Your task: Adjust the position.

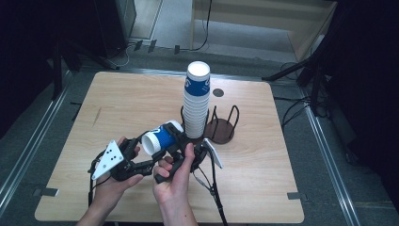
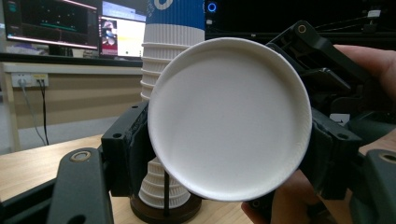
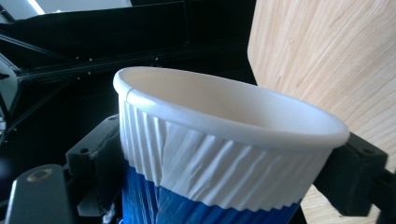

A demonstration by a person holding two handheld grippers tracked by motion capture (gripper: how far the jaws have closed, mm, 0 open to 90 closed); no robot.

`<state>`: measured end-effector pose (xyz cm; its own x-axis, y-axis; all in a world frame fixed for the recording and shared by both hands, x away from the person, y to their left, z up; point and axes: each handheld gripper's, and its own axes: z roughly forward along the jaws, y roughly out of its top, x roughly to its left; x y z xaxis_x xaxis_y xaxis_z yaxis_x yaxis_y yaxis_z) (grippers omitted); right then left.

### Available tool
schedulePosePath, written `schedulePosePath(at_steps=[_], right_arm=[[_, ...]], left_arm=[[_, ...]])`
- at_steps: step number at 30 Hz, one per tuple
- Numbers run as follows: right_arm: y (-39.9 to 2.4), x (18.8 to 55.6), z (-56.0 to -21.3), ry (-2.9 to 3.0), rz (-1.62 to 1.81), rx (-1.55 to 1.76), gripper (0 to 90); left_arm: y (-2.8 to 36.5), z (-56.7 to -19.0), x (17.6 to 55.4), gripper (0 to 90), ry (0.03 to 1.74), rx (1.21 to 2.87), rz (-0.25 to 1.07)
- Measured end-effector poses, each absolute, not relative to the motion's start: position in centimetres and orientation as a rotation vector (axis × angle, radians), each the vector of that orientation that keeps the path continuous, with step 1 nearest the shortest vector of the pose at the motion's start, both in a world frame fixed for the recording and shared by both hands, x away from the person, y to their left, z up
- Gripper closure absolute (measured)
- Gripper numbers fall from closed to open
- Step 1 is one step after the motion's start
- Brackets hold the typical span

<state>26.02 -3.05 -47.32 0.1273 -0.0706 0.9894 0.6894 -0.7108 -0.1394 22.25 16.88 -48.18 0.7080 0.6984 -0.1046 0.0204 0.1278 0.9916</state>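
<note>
A blue and white paper cup (image 1: 162, 135) lies on its side in the air over the table's front middle. My left gripper (image 1: 136, 153) comes at it from the left; in the left gripper view the cup's round white end (image 2: 229, 116) faces the camera with a jaw pressed against each side. My right gripper (image 1: 181, 146) holds it from the right. In the right gripper view the ribbed white band under the cup's rim (image 3: 219, 154) sits squeezed between the two jaws. Behind it, a tall stack of upturned cups (image 1: 196, 101) stands in a wire holder (image 1: 222, 128).
The wooden table (image 1: 117, 103) has bare room to the left and at the front right. A small dark round spot (image 1: 218, 92) lies behind the stack. Cables trail off the front edge, and dark stands and floor rails surround the table.
</note>
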Motion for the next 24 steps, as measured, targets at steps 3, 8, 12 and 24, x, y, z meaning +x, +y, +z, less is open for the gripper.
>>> schedulePosePath(at_steps=[3,8,12,24], right_arm=[[-3.0,26.0,-47.3,-0.597,-1.652,-1.806,17.2],[-3.0,26.0,-47.3,-0.575,-1.675,-1.793,19.4],[-3.3,26.0,-47.2,-0.571,-1.702,-1.788,19.7],[-3.8,26.0,-46.9,-0.592,-1.744,-1.81,19.9]], left_arm=[[16.9,-48.2,22.3,27.0,0.662,1.366,0.541],[17.1,-48.1,22.3,27.2,0.673,1.356,0.518],[17.5,-47.9,22.0,24.9,0.675,1.328,0.506],[18.4,-47.5,22.0,13.4,0.703,1.337,0.445]])
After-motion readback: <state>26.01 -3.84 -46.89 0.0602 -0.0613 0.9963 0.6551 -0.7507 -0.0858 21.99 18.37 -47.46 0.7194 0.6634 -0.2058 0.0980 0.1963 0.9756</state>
